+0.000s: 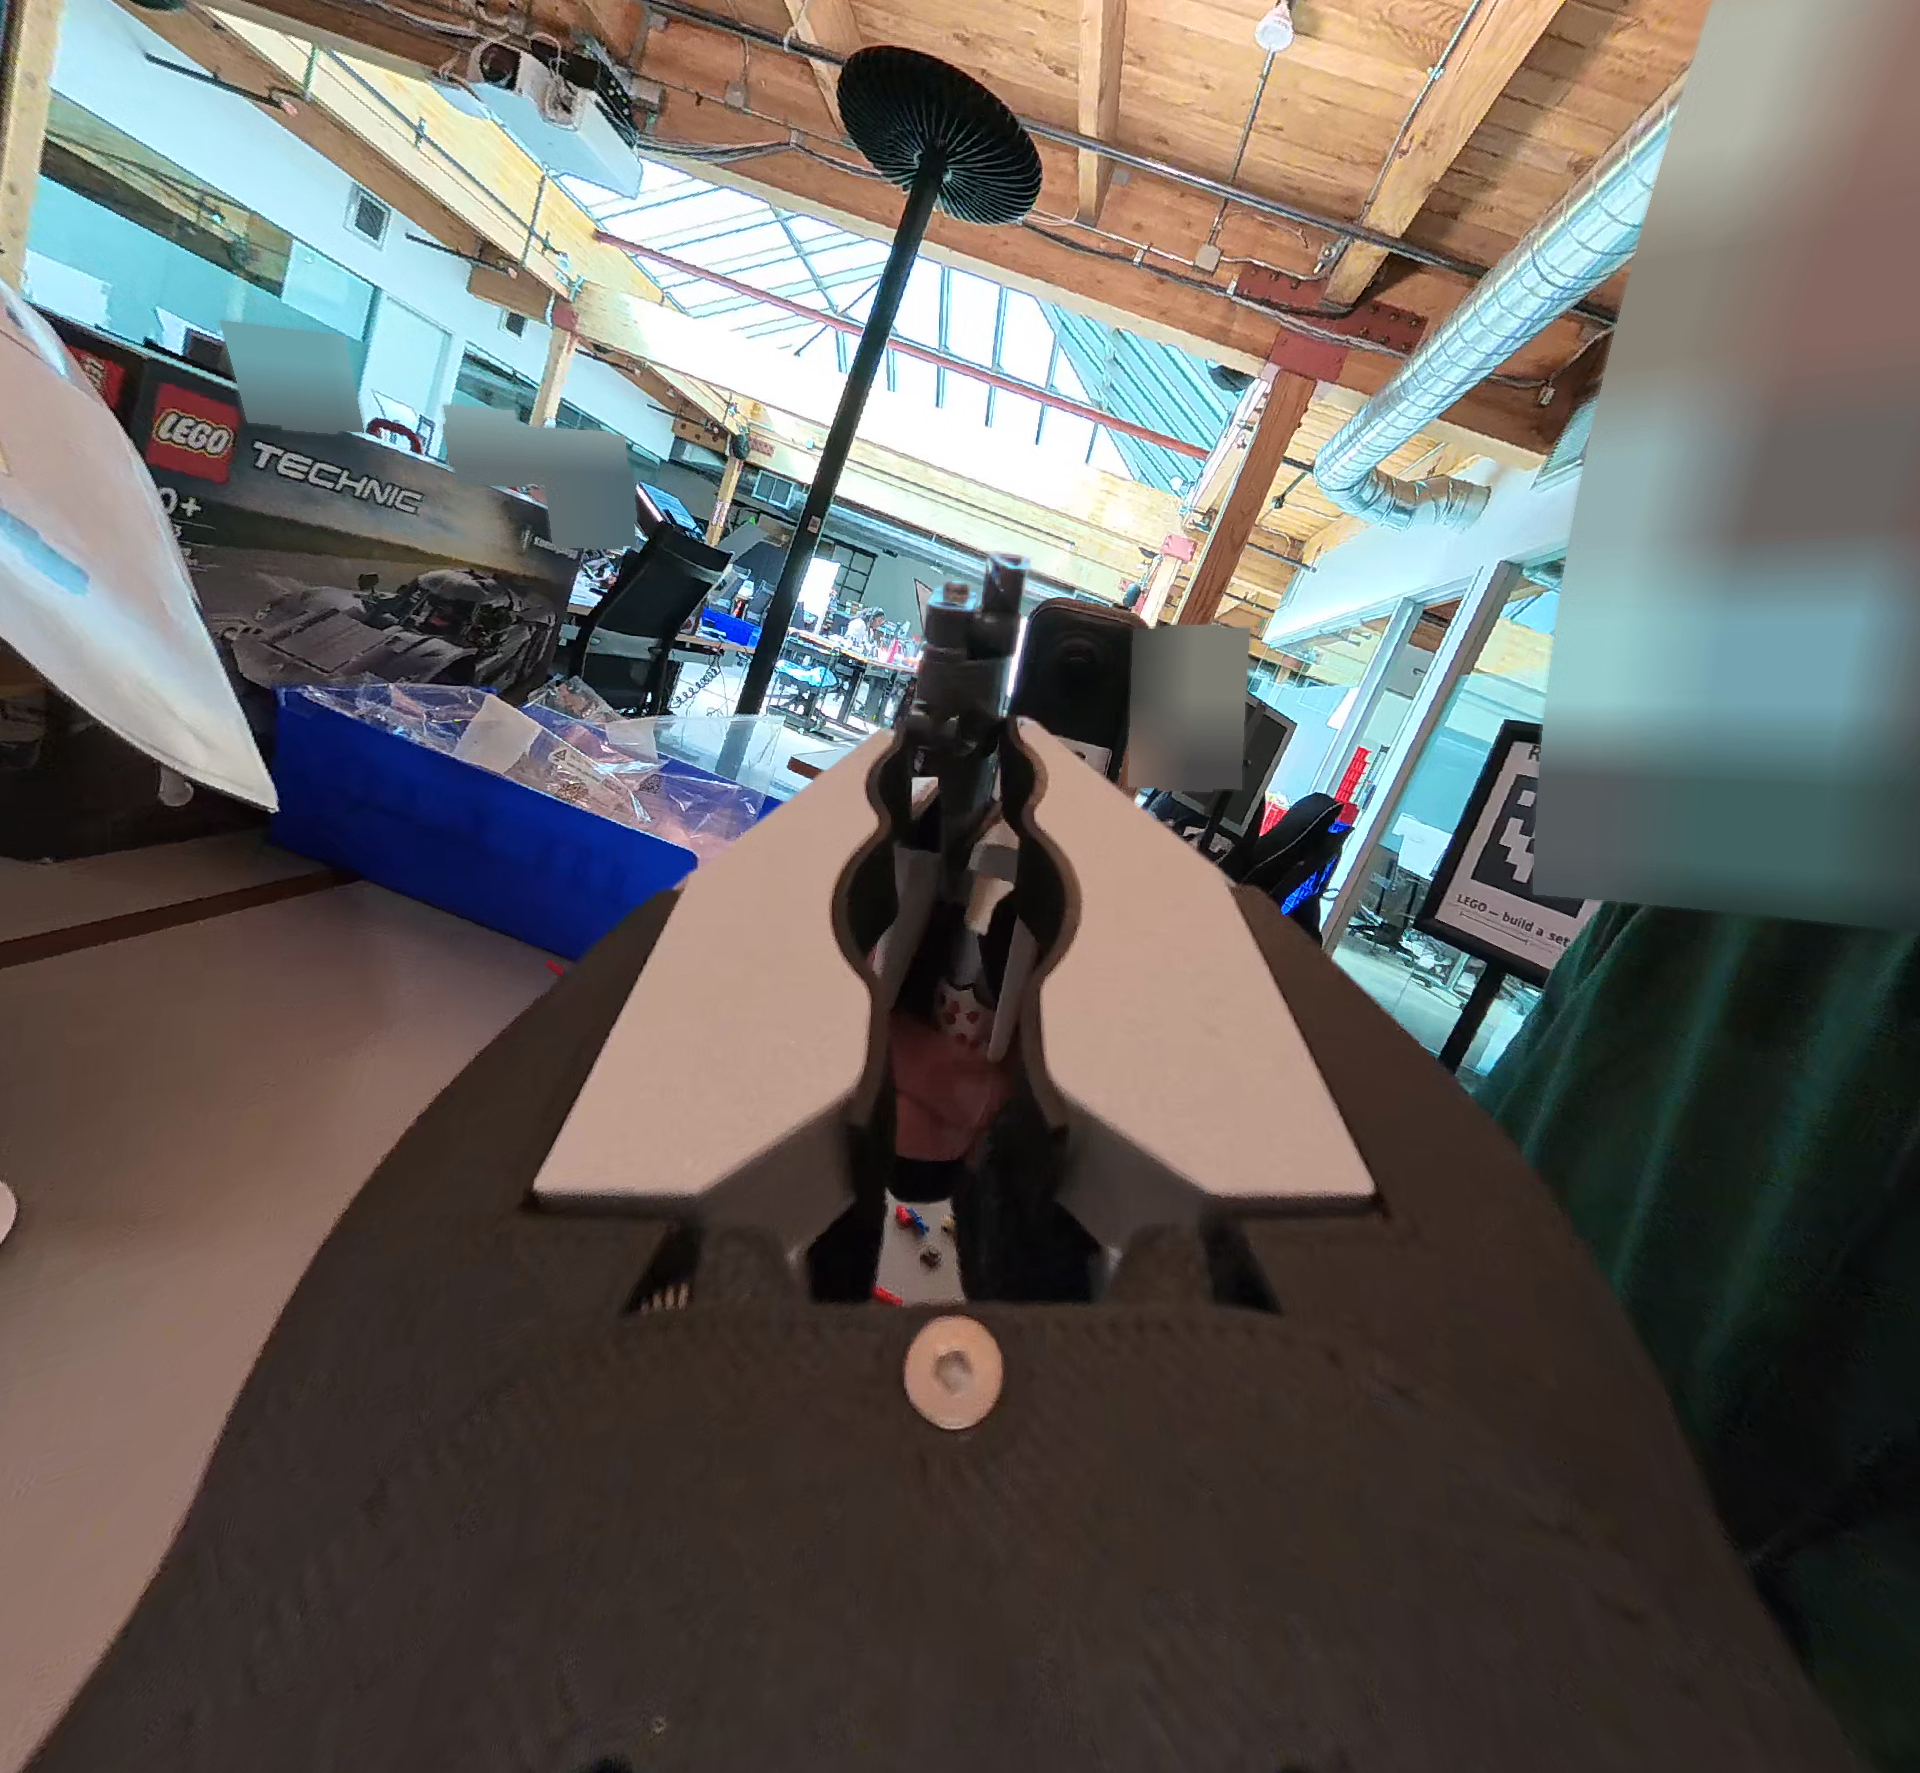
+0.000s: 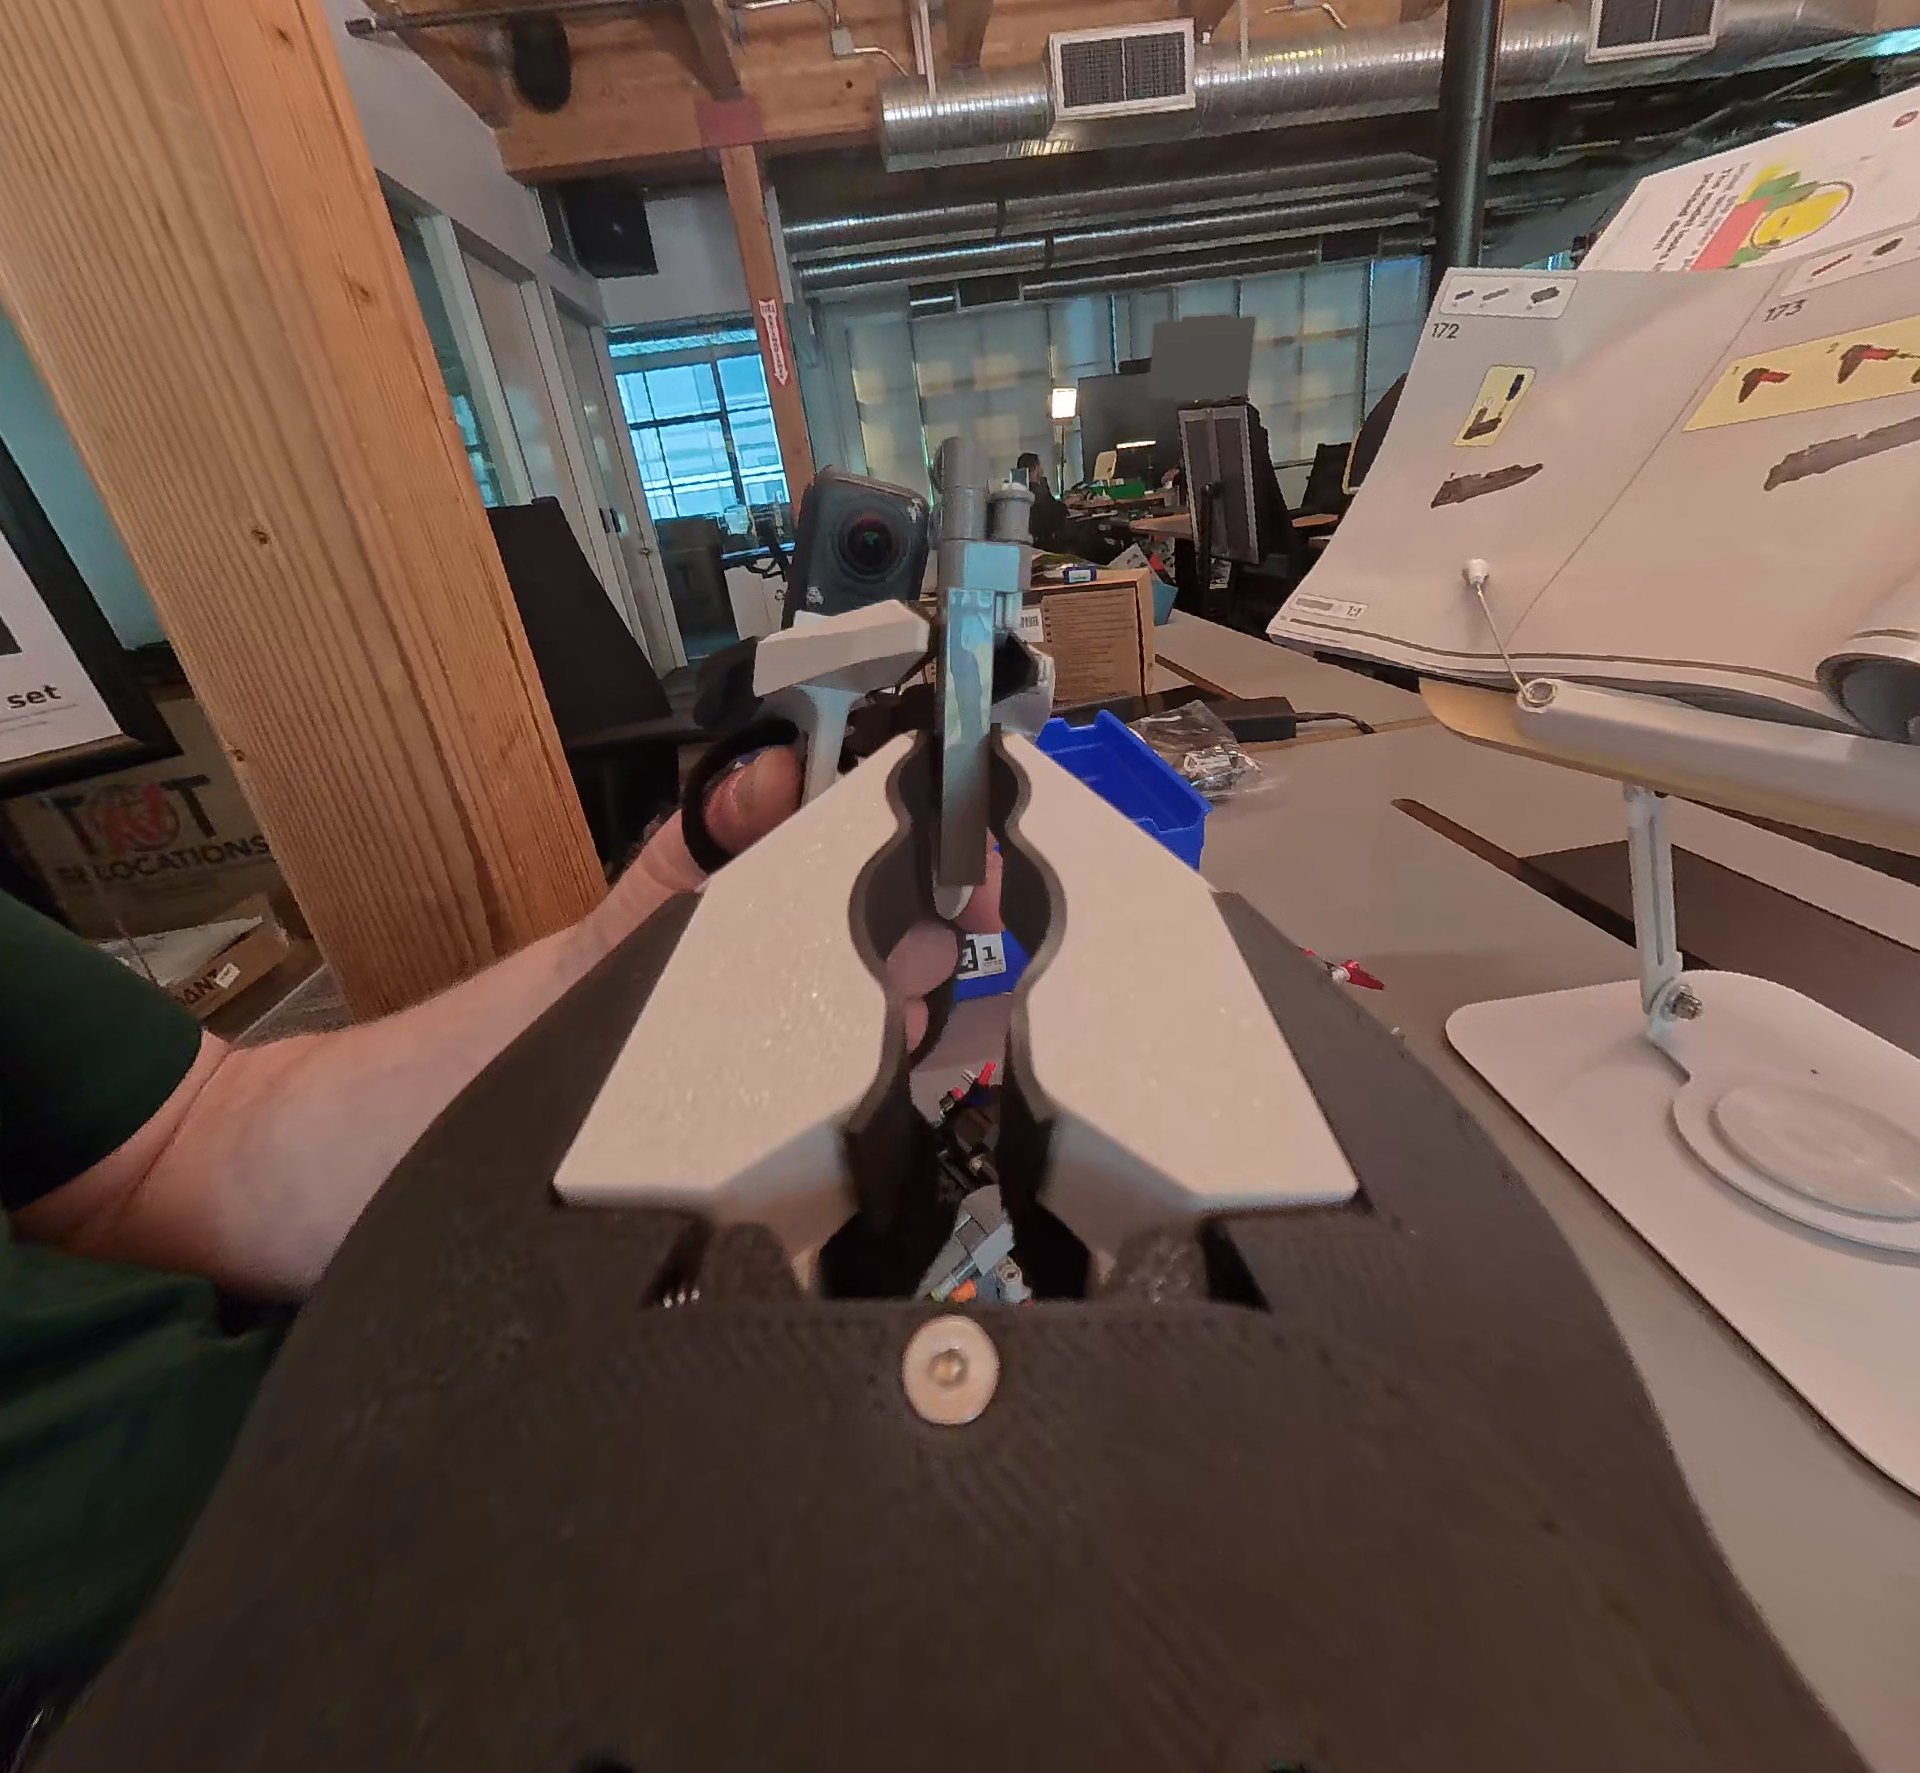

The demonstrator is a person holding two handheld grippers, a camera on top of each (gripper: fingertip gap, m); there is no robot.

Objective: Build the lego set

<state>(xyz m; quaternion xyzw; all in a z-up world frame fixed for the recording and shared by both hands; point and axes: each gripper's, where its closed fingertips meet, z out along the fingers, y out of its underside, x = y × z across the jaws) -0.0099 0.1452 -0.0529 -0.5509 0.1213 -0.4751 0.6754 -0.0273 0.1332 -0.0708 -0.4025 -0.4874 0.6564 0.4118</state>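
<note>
My left gripper (image 1: 958, 736) is shut on a dark grey lego assembly (image 1: 961, 653) that stands up past its fingertips, raised above the table. My right gripper (image 2: 958, 741) is shut on a grey lego beam assembly (image 2: 971, 601), also upright. The two grippers face each other closely. In the right wrist view, the left gripper's pale fingers (image 2: 831, 653) sit just behind the beam, with its camera (image 2: 862, 549) and the hand (image 2: 727, 809) that holds it. I cannot tell if both hold one joined assembly. The right gripper's camera (image 1: 1075, 674) shows behind the piece.
A blue parts bin (image 1: 468, 819) with plastic bags and a lego box (image 1: 364, 560) stand at the back left. An open instruction booklet (image 2: 1610, 497) rests on a white stand (image 2: 1714, 1152) at the right. Small loose pieces (image 2: 966, 1100) lie on the table below. A wooden post (image 2: 260, 373) stands left. Less than 4 cm separates the two grippers' tips.
</note>
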